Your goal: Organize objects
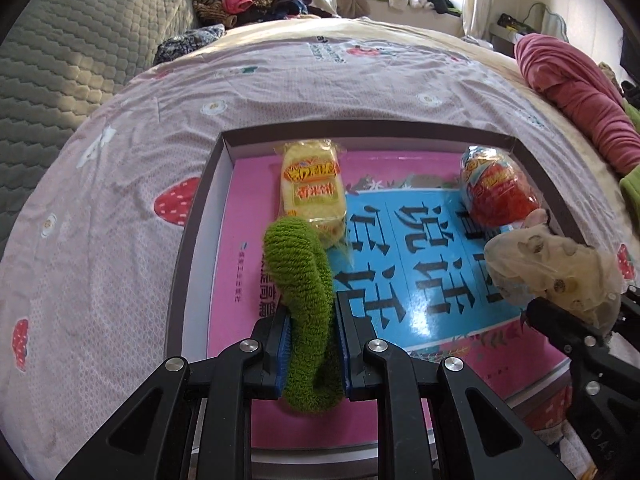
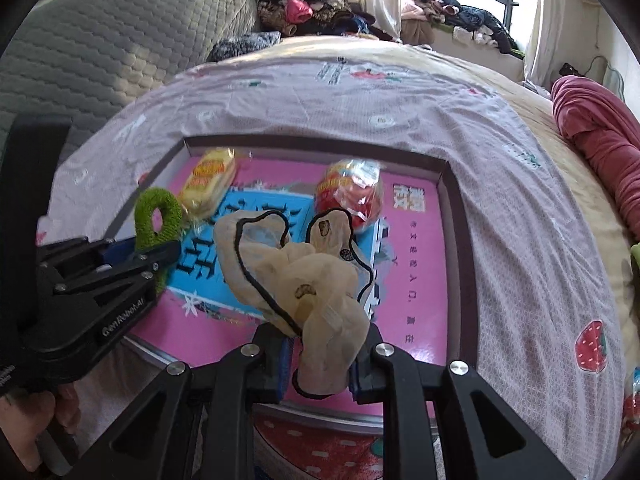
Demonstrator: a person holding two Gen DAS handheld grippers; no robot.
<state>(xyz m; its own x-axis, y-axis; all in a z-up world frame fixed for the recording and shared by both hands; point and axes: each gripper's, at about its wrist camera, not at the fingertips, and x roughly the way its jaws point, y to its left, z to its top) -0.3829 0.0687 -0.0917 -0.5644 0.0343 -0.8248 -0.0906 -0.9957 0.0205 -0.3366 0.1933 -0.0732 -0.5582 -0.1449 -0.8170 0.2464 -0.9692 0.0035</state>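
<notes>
Placing step: left gripper [image 1: 310, 354] clamps green sock [image 1: 304, 280], right gripper [image 2: 320, 364] pinches beige sock [image 2: 316, 296], both over box [image 1: 192, 240]. Next, prob.: lower & release inside.

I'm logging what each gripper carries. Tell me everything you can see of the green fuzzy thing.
The green fuzzy thing looks like a soft knitted or chenille sock, bright green with a ribbed, looped pile. It is folded over on itself, so the right wrist view shows a loop with a hole. The left gripper is shut on its middle, its blue pads pressing both sides. It stands up above the shallow box, its top in front of the yellow packet; whether they touch is unclear.
</notes>
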